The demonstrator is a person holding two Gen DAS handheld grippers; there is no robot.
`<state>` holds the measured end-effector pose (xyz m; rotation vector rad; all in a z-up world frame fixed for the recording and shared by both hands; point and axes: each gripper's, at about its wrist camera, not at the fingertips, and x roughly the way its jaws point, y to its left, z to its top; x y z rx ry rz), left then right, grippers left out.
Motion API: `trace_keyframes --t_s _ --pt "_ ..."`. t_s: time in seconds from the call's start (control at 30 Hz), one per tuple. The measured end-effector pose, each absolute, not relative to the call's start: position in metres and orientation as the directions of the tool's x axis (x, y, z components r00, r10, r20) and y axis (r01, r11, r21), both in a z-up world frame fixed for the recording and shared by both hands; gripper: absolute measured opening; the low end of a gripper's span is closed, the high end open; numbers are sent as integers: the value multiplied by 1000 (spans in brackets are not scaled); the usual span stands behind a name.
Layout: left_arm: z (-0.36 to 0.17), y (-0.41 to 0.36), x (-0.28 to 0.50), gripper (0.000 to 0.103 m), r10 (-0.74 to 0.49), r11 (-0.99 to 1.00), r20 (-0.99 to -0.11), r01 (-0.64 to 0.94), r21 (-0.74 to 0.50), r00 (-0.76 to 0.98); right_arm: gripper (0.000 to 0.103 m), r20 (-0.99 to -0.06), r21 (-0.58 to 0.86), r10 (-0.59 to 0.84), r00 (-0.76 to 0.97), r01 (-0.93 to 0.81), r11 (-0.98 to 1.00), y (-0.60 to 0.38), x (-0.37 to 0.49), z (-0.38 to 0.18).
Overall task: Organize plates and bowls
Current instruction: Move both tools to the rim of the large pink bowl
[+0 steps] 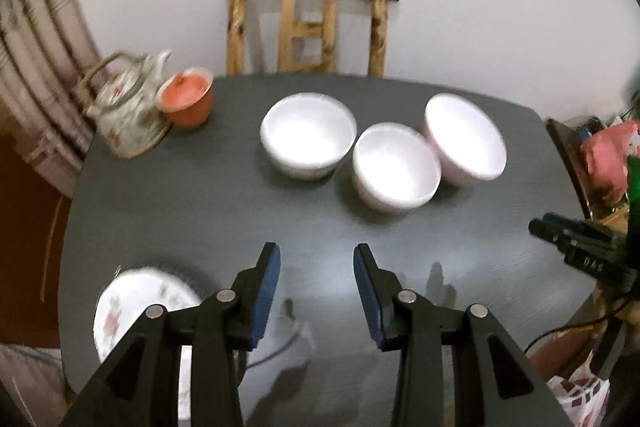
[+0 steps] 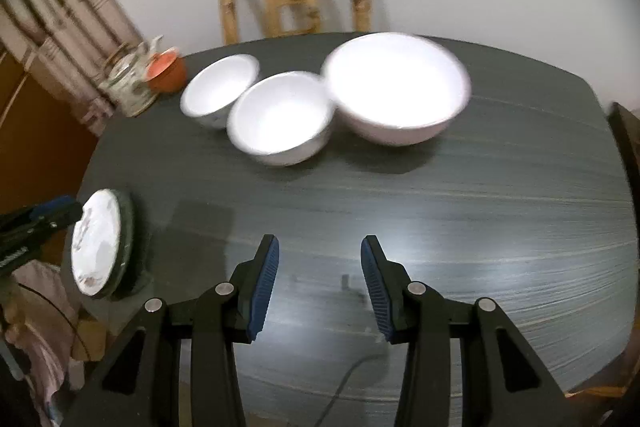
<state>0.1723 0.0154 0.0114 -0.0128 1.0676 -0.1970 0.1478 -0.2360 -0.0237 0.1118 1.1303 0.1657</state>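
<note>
Three white bowls stand on the dark grey table (image 1: 200, 211): a left bowl (image 1: 308, 135), a middle bowl (image 1: 396, 167) and a right bowl (image 1: 466, 137) that leans against the middle one. In the right wrist view they are the small bowl (image 2: 220, 89), the middle bowl (image 2: 282, 117) and the large bowl (image 2: 396, 87). A flowered plate (image 1: 132, 303) lies near the table's front left edge, on a darker plate (image 2: 127, 239) under the flowered plate (image 2: 96, 243). My left gripper (image 1: 317, 251) hangs open above bare table, nothing between its fingers. My right gripper (image 2: 320, 243) is open and empty too.
A flowered teapot (image 1: 128, 103) and an orange lidded cup (image 1: 186, 99) stand at the table's back left. A wooden chair (image 1: 308, 23) stands behind the table against the white wall. The other gripper (image 1: 576, 247) shows at the right edge. A cable (image 2: 344, 383) runs over the front edge.
</note>
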Motion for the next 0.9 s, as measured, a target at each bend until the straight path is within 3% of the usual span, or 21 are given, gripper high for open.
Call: trace_keyframes --t_s 0.43,0.9 --pt "-15 -77 287 39 -265 961 -897 171 -216 354 41 -899 214 174 403 56 975 -325 231 -34" --pt "-64 -135 360 39 -253 958 -928 201 -202 274 40 -918 185 149 367 65 981 -337 300 -67"
